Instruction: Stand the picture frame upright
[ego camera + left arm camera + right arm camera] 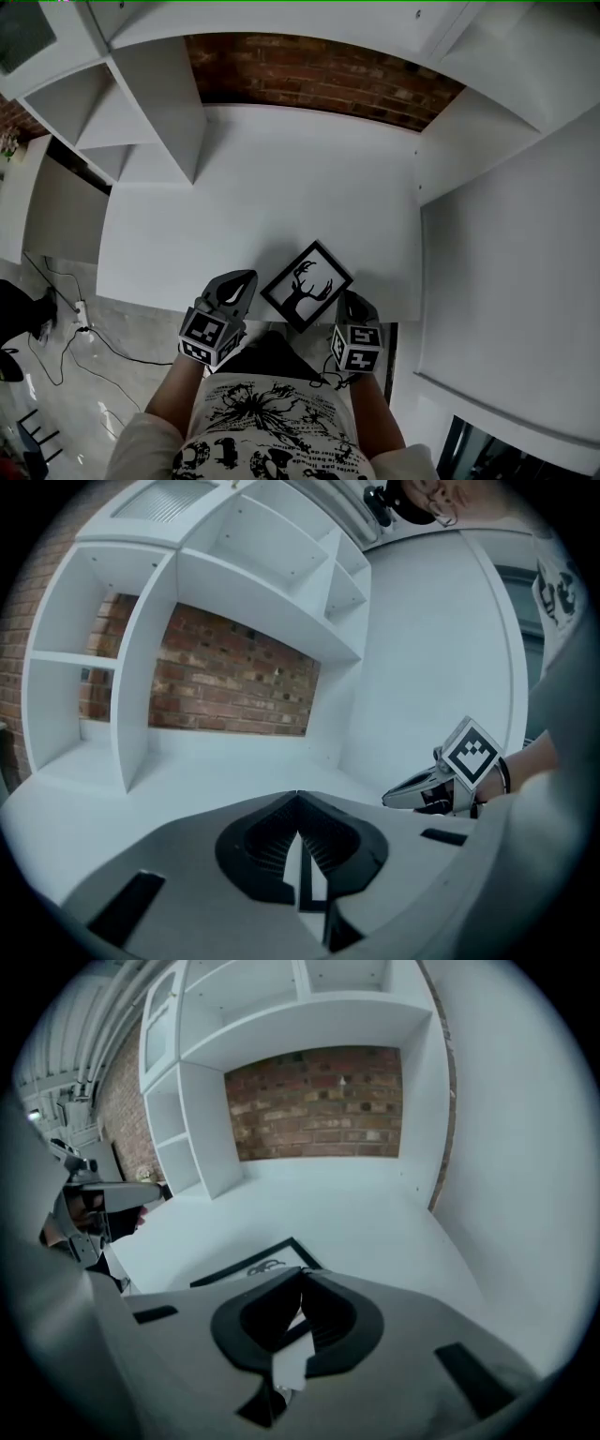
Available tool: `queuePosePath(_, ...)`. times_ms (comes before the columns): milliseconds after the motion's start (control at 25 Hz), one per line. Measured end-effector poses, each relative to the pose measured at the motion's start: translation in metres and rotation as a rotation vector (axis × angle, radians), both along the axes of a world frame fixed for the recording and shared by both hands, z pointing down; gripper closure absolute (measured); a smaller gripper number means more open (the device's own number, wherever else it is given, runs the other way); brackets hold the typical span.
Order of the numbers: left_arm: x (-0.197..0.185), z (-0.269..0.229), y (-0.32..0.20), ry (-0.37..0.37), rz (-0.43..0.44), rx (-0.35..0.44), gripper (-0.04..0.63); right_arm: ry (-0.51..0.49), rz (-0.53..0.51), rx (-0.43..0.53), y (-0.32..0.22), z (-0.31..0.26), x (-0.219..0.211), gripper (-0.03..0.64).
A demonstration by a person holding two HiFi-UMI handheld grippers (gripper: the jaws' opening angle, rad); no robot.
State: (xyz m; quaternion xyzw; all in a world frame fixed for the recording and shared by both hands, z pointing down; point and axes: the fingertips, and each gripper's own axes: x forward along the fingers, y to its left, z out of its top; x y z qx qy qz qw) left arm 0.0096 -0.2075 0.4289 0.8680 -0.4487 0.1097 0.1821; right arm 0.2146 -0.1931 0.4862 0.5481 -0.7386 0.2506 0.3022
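Your printed white shirt [262,431] fills the bottom centre of the head view, closest to the camera, with both forearms reaching up from it. Beyond lies a broad white desk [262,178] across the middle of the frame, walled by white shelving [122,112] at upper left and a white panel at right. A strip of red brick wall [319,75] runs along the top.

At lower centre, near the desk's front edge, the picture frame [307,286] lies flat on its back. It is black-rimmed and shows a stag silhouette. It sits cornerwise like a diamond, with its long axis running from lower left to upper right and the antlers toward the upper right.

Your left gripper [246,281] is just beside the frame's left corner, its tongs pressed together on nothing. Your right gripper [347,300] is just beside the frame's lower right edge, its tongs likewise pressed together and empty.
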Motion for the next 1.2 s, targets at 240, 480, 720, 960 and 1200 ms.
queuePosePath(240, 0.000, 0.039, -0.003, -0.005, 0.028, -0.097, 0.592, 0.001, 0.072, -0.121, 0.014, 0.048, -0.002, 0.476)
queuePosePath(480, -0.001, 0.073, 0.013, -0.072, 0.049, -0.177, 0.592, 0.002, 0.151, -0.193, 0.028, 0.091, 0.004, 0.457)
queuePosePath(720, -0.002, 0.087, 0.026, -0.070, 0.030, -0.241, 0.592, -0.067, 0.220, -0.236, 0.022, 0.102, 0.001, 0.446)
queuePosePath(960, 0.003, 0.090, 0.031, -0.052, 0.018, -0.234, 0.592, -0.063, 0.229, -0.223, 0.021, 0.104, 0.000, 0.448)
queuePosePath(1200, 0.005, 0.093, 0.041, -0.046, 0.011, -0.262, 0.592, -0.048, 0.217, -0.225, 0.023, 0.103, -0.004, 0.453)
